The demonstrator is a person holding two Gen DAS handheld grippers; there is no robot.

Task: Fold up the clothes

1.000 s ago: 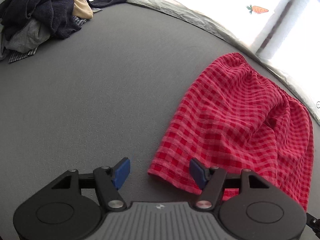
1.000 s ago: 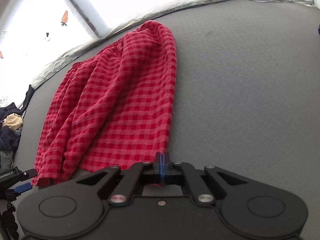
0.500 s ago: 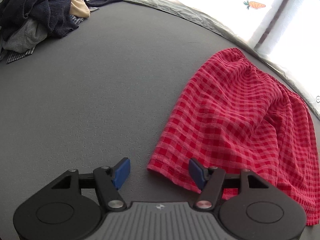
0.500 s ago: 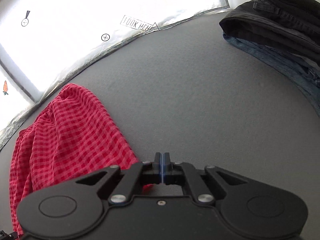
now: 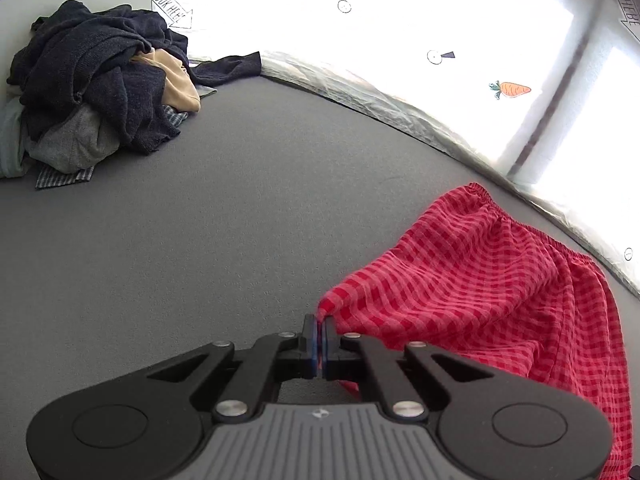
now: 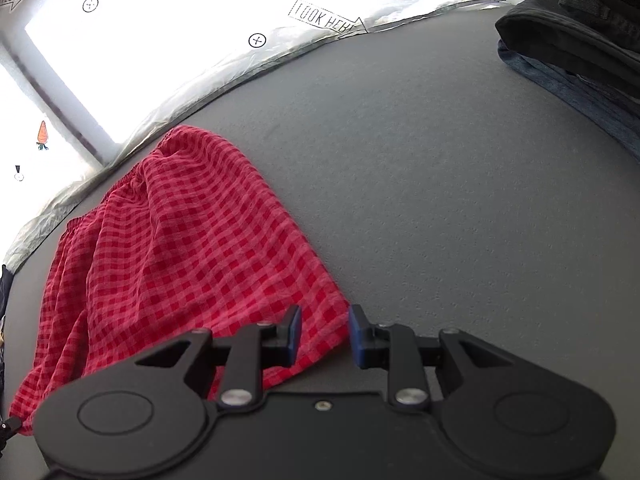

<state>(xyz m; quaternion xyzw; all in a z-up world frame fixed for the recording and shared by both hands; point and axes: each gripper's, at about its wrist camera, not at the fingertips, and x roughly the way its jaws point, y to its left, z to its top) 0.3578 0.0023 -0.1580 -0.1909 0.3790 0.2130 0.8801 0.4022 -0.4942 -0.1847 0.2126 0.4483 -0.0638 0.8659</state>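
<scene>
Red checked shorts (image 5: pixel 488 280) lie on the grey table, waistband toward the window; they also show in the right wrist view (image 6: pixel 180 240). My left gripper (image 5: pixel 319 326) is shut on the shorts' near left hem corner, which is pulled up into a peak. My right gripper (image 6: pixel 325 330) is open, its fingers on either side of the shorts' near right hem corner, low over the table.
A heap of dark unfolded clothes (image 5: pixel 92 84) sits at the far left. A stack of folded dark and denim clothes (image 6: pixel 580 52) sits at the far right. The table's back edge (image 5: pixel 380 108) meets a crinkled white sheet under a bright window.
My left gripper has shut on the left hem corner and lifted it. My right gripper was shut and is now open at the right hem corner.
</scene>
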